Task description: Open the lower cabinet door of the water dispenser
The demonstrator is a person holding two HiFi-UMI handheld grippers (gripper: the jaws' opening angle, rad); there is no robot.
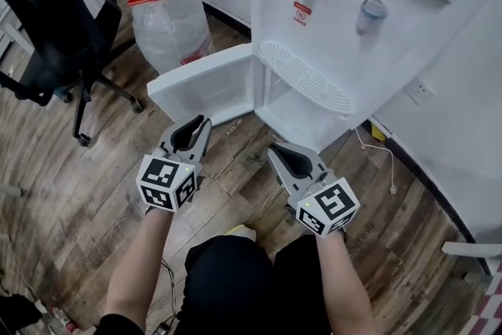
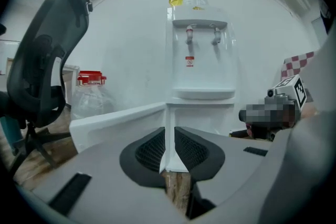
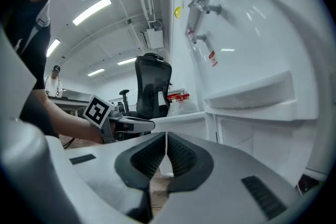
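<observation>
Left tongs empty; door open; label illegible.

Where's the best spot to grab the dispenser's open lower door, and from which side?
Grip the lower cabinet door at its free outer end, far from the hinge on the water dispenser, probably coming from above with the left hand-held gripper: the panel stands upright, swung wide open, so jaws can straddle its top edge.

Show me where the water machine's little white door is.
In the head view, the white lower cabinet door stands swung open at centre-left, hinged to the left side of the white water dispenser, just beyond the left hand-held gripper.
</observation>
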